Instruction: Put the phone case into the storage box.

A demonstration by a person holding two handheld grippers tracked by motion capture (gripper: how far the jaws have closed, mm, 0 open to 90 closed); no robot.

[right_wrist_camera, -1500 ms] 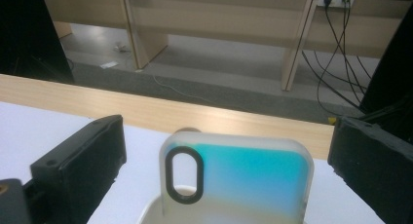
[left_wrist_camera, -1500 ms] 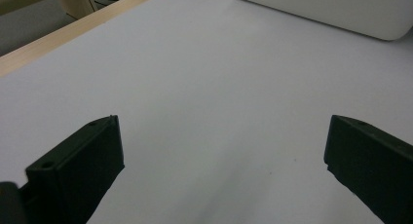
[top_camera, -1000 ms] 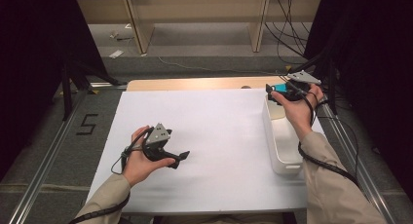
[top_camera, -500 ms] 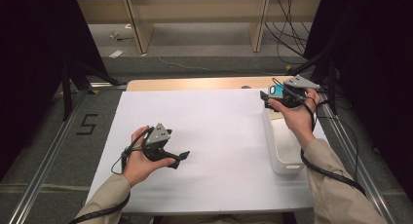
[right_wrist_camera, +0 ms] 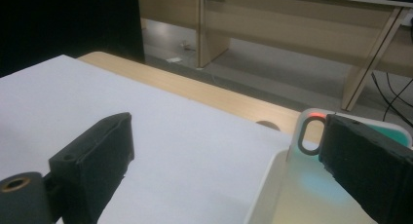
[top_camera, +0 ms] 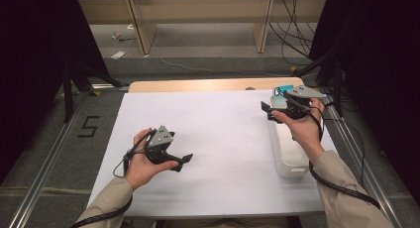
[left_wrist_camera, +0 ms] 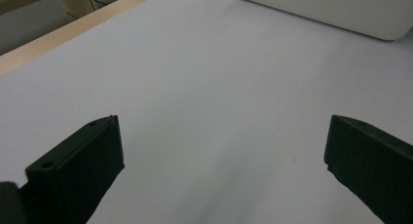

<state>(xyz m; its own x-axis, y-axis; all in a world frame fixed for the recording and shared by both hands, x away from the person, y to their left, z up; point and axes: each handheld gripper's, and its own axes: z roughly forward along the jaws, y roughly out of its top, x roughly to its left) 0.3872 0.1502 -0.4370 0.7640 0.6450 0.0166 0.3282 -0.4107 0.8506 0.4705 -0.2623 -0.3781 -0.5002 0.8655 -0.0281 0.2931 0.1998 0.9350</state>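
My left gripper (top_camera: pixel 184 161) rests in the person's left hand low over the white table cover (top_camera: pixel 223 134), jaws pointing right. In the left gripper view the left gripper (left_wrist_camera: pixel 224 136) is open wide, with bare white cover between the jaws. My right gripper (top_camera: pixel 267 110) hovers over the far end of a white bin (top_camera: pixel 286 156) at the table's right side. In the right gripper view the right gripper (right_wrist_camera: pixel 229 136) is open and holds nothing. A white and teal item with an oval slot (right_wrist_camera: pixel 309 136) stands at the bin's far end, beside the right jaw; the same teal item (top_camera: pixel 281 95) also appears from above.
The bin's side (left_wrist_camera: pixel 331 9) lies ahead of the left gripper. A strip of bare wood (top_camera: pixel 208 84) runs along the table's far edge, with wooden furniture legs and cables on the floor beyond. Metal rails flank the table.
The right gripper has come a little nearer the person and slightly left, over the bin's far end. The left hand and gripper have stayed put.
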